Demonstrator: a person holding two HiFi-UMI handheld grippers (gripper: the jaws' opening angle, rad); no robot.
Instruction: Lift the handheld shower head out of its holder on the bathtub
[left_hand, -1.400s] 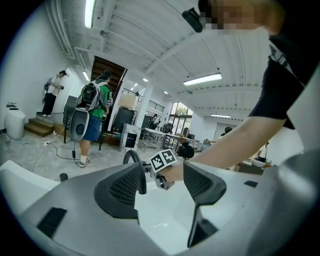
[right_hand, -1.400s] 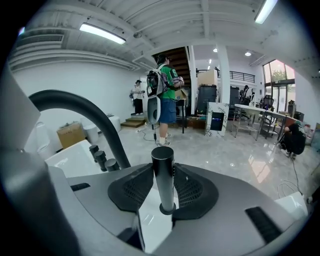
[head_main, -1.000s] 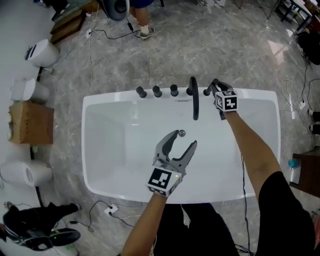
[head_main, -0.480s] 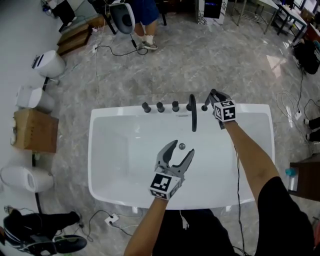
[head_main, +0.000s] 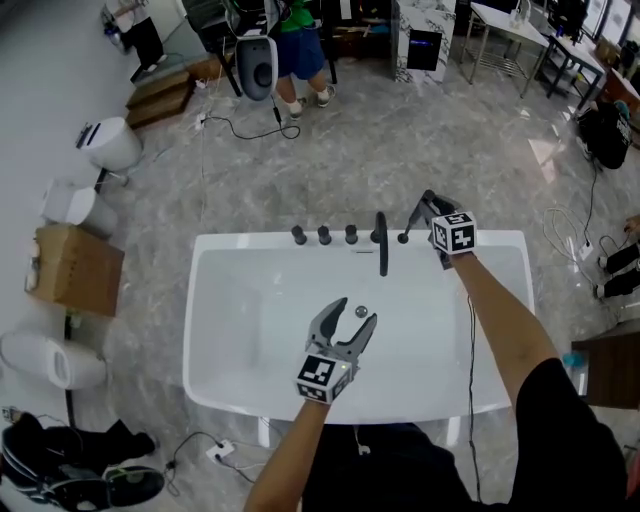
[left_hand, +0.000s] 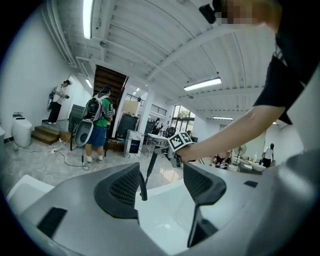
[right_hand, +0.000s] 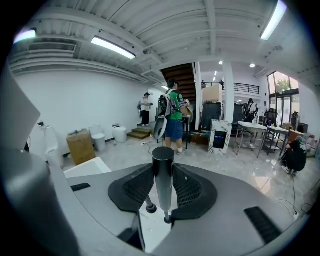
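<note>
The dark rod-shaped shower head (head_main: 414, 219) rises at a slant from the far rim of the white bathtub (head_main: 240, 246), just right of the black spout (head_main: 381, 242). My right gripper (head_main: 428, 205) is shut on its handle. In the right gripper view the shower head (right_hand: 162, 172) stands upright between the ribbed pads, pinched from both sides, right gripper (right_hand: 162, 187). My left gripper (head_main: 346, 321) hangs open over the tub's inside, near the drain (head_main: 361, 311). From the left gripper view, the left gripper (left_hand: 162, 187) holds nothing, and the shower head (left_hand: 151, 167) shows beyond.
Three black knobs (head_main: 324, 235) line the tub's far rim left of the spout. A person in a green top (head_main: 295, 35) stands behind the tub. A cardboard box (head_main: 75, 270) and white toilets (head_main: 108, 145) sit at the left; cables and black bags (head_main: 70, 465) lie on the floor.
My right gripper has risen with the shower head in its grip. The left gripper has also risen over the tub. The head view has pulled back, showing more floor.
</note>
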